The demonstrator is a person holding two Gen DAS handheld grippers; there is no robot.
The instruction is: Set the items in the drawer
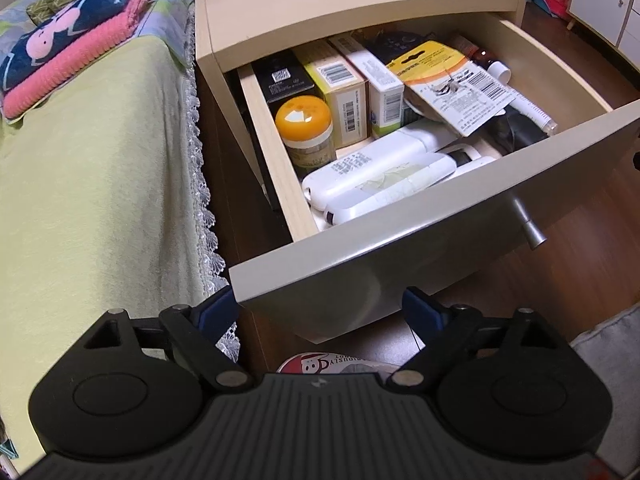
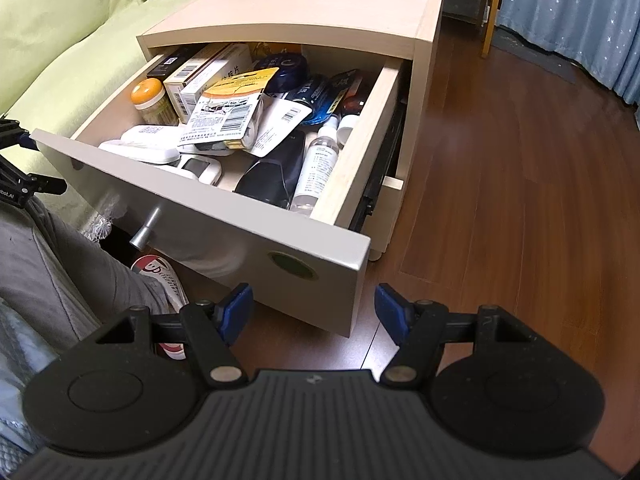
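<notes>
The pale wooden drawer (image 1: 420, 216) (image 2: 208, 208) of a bedside cabinet stands pulled out and full. Inside lie an orange-lidded jar (image 1: 306, 128) (image 2: 150, 98), several boxes (image 1: 340, 80), white remote controls (image 1: 376, 176) (image 2: 160, 152), a yellow carded packet (image 1: 452, 80) (image 2: 232, 104), a black case (image 2: 272, 176) and a clear spray bottle (image 2: 320, 164). My left gripper (image 1: 320, 312) hangs open below the drawer front, holding nothing. My right gripper (image 2: 314, 308) is open too, empty, just before the drawer's right front corner.
A bed with a yellow-green cover (image 1: 92, 168) runs along the left, folded pink and navy towels (image 1: 76, 40) on it. The drawer's metal knob (image 1: 530, 232) (image 2: 146, 232) sticks out. A person's grey-trousered leg (image 2: 60, 256) and slipper (image 2: 160, 276) sit below; wooden floor (image 2: 520, 200) lies right.
</notes>
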